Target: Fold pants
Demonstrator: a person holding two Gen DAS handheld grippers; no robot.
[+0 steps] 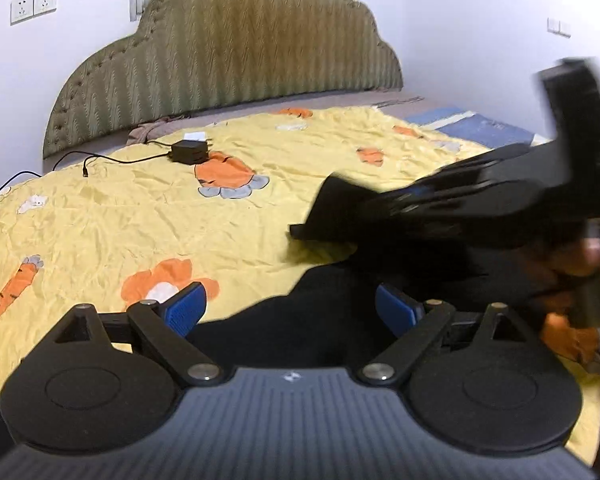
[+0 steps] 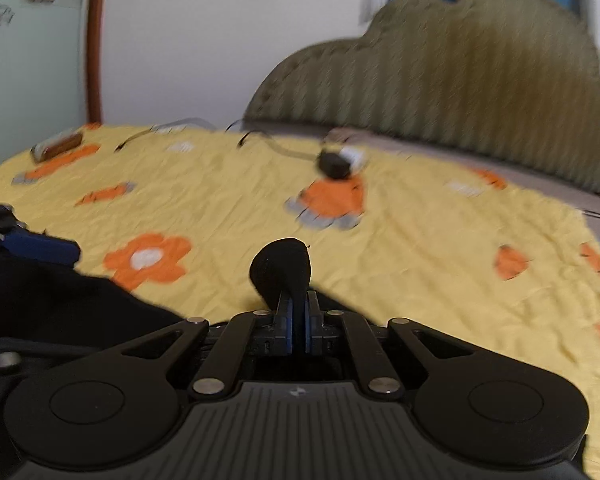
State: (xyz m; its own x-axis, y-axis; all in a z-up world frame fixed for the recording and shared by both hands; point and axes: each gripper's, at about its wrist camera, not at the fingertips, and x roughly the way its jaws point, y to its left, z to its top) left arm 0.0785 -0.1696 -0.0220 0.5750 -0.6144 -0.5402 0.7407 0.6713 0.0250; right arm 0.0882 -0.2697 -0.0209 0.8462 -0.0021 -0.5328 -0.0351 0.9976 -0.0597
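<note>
Your right gripper (image 2: 298, 316) is pinching a fold of black pants (image 2: 282, 268) at center frame; your left gripper (image 1: 290, 308) is gaping wide over the pants, gripping nothing.

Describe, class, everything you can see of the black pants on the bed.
The black pants are a soft, dark, plain fabric, lying rumpled on the yellow bedspread near the camera. One bunched fold sticks up, pinched in the right gripper, whose blue pads are shut on it. The left gripper hangs open over the cloth, its pads not pressing. No waistband, pockets or leg ends can be made out.
</note>
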